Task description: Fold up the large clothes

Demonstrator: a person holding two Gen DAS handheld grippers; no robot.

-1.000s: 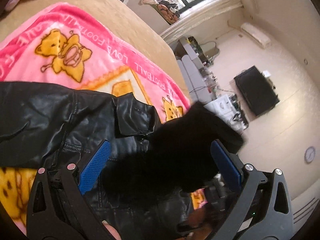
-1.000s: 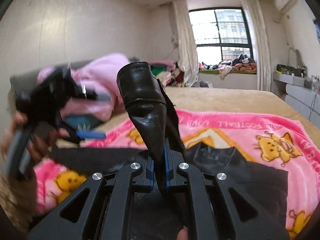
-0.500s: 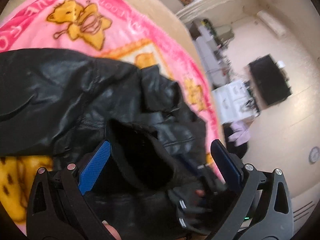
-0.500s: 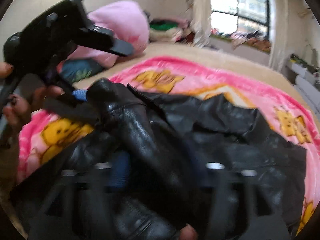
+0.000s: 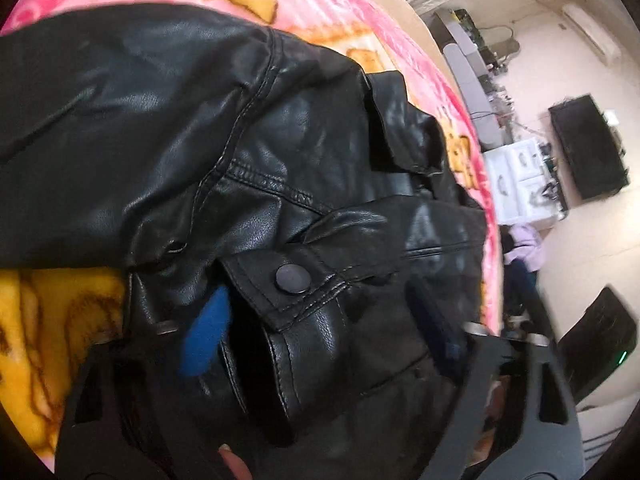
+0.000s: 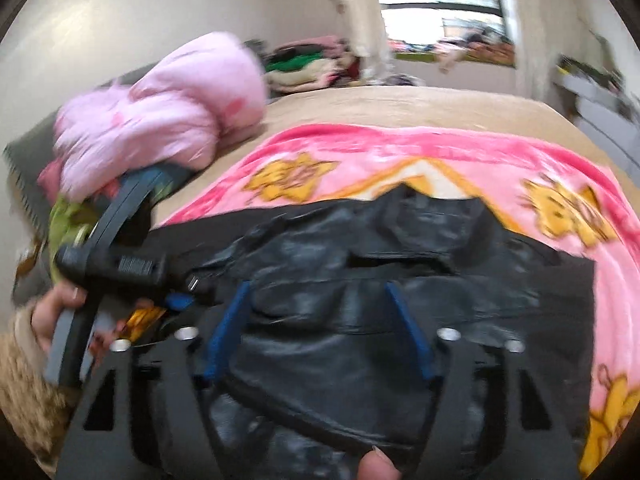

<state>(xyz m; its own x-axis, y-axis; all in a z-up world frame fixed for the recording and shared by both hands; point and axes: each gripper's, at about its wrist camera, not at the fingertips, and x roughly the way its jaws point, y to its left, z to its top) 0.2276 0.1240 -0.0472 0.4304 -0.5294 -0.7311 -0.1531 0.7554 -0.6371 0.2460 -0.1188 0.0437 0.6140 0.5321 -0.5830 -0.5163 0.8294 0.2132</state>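
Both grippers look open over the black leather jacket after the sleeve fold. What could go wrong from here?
1. The sleeve cuff sits loosely bunched on the black leather jacket; stiff leather may spring back and undo the fold.
2. The left gripper straddles the cuff, so closing or pulling away could snag it.
3. The jacket could slide on the pink blanket.

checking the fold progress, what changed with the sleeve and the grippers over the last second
The right gripper let go of the jacket sleeve it had pinched upright; its jaws now stand open over the black leather jacket. The sleeve cuff now lies folded across the jacket, between the open left gripper jaws. The pink blanket stayed put.
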